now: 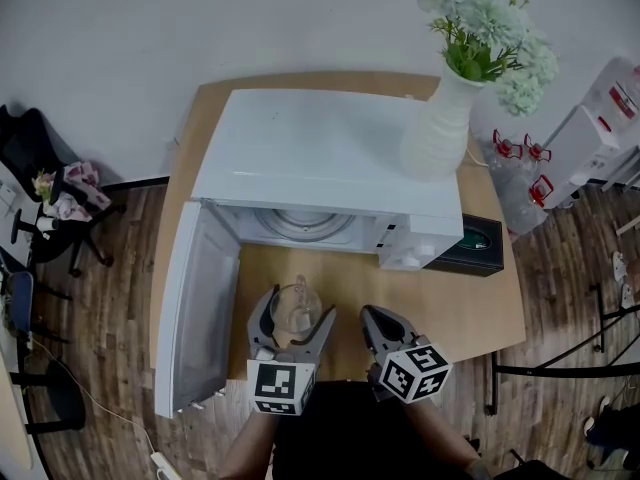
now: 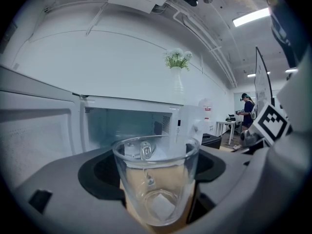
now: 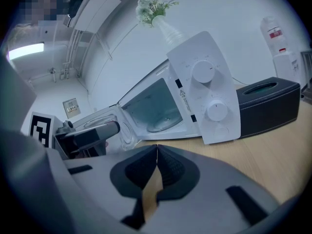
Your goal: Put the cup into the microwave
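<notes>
A clear glass cup [image 1: 295, 309] [image 2: 157, 179] sits upright between the jaws of my left gripper [image 1: 297, 320] [image 2: 158, 182], which is shut on it just in front of the microwave. The white microwave [image 1: 330, 173] [image 2: 141, 118] [image 3: 195, 96] stands on the wooden table with its door [image 1: 190, 303] swung wide to the left. Its turntable plate [image 1: 305, 225] [image 3: 161, 124] shows inside. My right gripper [image 1: 372, 323] [image 3: 156, 152] is shut with nothing in it, to the right of the cup, over the table.
A white vase with flowers [image 1: 445, 118] [image 3: 163, 23] stands on top of the microwave at its right. A black box [image 1: 472, 246] [image 3: 265, 106] lies on the table [image 1: 470, 308] right of the microwave. Chairs [image 1: 40, 183] and water bottles [image 1: 520, 183] stand on the floor around.
</notes>
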`<state>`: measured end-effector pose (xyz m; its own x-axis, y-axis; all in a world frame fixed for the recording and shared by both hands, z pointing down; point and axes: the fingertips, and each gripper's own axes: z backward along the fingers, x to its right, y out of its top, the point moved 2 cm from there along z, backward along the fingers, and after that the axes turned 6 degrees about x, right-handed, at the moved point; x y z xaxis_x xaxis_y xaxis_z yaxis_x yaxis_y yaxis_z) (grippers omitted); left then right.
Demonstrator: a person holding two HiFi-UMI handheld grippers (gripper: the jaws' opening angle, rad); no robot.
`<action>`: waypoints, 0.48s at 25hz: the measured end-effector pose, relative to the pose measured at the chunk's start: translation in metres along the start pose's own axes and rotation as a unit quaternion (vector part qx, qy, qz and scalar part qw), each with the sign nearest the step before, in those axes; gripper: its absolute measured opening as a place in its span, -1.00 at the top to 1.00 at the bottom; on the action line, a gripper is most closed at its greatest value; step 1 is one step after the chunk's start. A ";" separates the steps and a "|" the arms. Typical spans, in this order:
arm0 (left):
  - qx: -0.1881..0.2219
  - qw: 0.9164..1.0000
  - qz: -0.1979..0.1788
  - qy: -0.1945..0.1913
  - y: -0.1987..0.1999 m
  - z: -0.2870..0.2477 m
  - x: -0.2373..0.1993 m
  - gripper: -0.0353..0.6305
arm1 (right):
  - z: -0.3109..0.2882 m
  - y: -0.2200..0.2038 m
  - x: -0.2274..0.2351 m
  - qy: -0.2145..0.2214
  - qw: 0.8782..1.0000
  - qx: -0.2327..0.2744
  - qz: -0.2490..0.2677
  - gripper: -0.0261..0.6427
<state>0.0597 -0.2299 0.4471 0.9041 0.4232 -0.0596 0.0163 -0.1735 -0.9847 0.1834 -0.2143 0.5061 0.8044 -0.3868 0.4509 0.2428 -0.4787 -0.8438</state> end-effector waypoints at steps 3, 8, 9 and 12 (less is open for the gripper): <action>0.003 1.000 0.006 -0.001 0.001 -0.011 -0.003 -0.33 | -0.002 0.001 0.002 -0.003 1.000 -0.005 0.005 0.94; 0.007 1.000 0.015 0.002 0.000 -0.028 -0.012 -0.33 | -0.007 -0.002 0.006 -0.012 1.000 -0.008 -0.007 0.94; 0.008 1.000 0.016 0.004 0.000 -0.031 -0.015 -0.33 | -0.009 -0.003 0.007 -0.013 1.000 -0.010 -0.009 0.94; 0.012 1.000 0.021 0.009 0.000 -0.042 -0.023 -0.33 | -0.013 -0.006 0.007 -0.014 1.000 -0.017 -0.012 0.94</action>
<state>0.0565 -0.2773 0.4549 0.9112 0.4003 -0.0977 -0.0314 -0.1689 -0.9851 0.1802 -0.2247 0.5182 0.8133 -0.3525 0.4629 0.2448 -0.5144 -0.8219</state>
